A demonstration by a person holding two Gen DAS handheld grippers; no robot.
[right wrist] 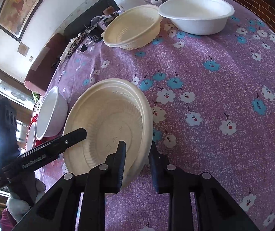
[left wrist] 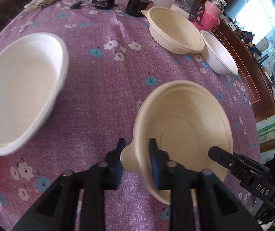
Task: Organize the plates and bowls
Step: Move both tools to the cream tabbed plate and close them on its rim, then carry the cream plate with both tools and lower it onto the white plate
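1. Left gripper (left wrist: 137, 160) straddles the tabbed rim of the near cream bowl (left wrist: 187, 132), one finger inside and one outside; whether the pads press the wall cannot be told
2. Right gripper (right wrist: 137, 163) straddles the opposite rim of the same bowl (right wrist: 106, 123) likewise, jaws apart, grasp unconfirmed
3. This bowl sits near the front edge of the purple floral tablecloth (left wrist: 102, 80), tilted in the right wrist view
4. Probable handling: thin, ribbed, disposable-type shell, so light and somewhat flexible; a firm pinch may buckle the wall. The stiffer rolled rim or its tab looks the better hold
5. Second cream bowl (left wrist: 175, 30) and small white bowl (left wrist: 221, 54) touch near the far right edge
6. Large white bowl (left wrist: 20, 90) occupies the left edge, a possible stacking partner
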